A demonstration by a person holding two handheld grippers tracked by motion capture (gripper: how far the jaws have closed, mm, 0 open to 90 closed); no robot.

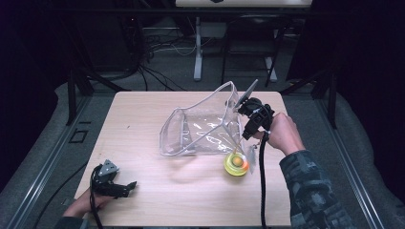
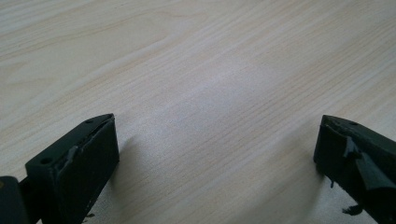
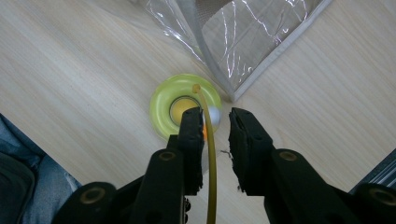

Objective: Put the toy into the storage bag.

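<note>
Clearly the right gripper stood narrowly open around the thin yellow cord rising from the yellow ring toy: light, limp, slippery, best pinched low.

Ring before bag (touching corner).

In the right gripper view, the lower end of the yellow cord ran off the bottom edge, and whether either pad pressed on it could not be determined. The gripper's left jaw covered part of the yellow-green ring. The clear plastic bag was cut off by the top edge. In the left gripper view, both black jaws were cut off by the bottom corners. In the high view, the small objects inside the ring were too small to identify.
</note>
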